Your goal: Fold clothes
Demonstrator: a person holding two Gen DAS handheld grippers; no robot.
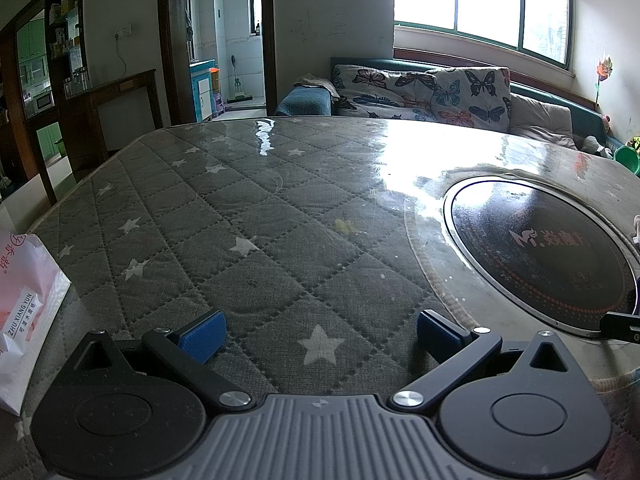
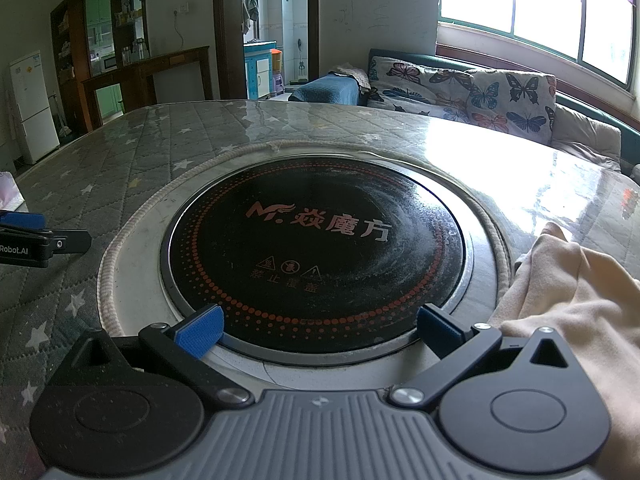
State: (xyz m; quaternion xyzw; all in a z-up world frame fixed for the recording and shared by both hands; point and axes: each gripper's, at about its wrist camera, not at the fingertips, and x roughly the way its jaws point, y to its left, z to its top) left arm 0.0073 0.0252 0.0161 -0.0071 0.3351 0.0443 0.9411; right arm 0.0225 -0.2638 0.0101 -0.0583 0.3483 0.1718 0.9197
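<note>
both tongs sit spread wide with nothing between their blue pads. from the left wrist camera i see my left tongs [image 1: 320, 330] low over the grey quilted star-print cover [image 1: 224, 216] that lies under a glossy clear sheet on the counter. a white and pink plastic packet with red print [image 1: 24, 312] rests on the cover at the left edge of that view.

from the right wrist camera, my right tongs [image 2: 320, 326] hang over the near rim of the round black glass induction hob with red dots and lettering [image 2: 320, 252] that is set into the counter and ringed by a pale braided cord [image 2: 120, 248]. the beige soft garment [image 2: 568, 304] lies crumpled on the counter just right of the hob, its near folds beside the right finger of those tongs; i cannot tell if they touch. the left tongs show at the far left of this view, well apart from the garment. behind the counter stands a sofa with butterfly-print cushions [image 2: 480, 92] under a bright window.
</note>
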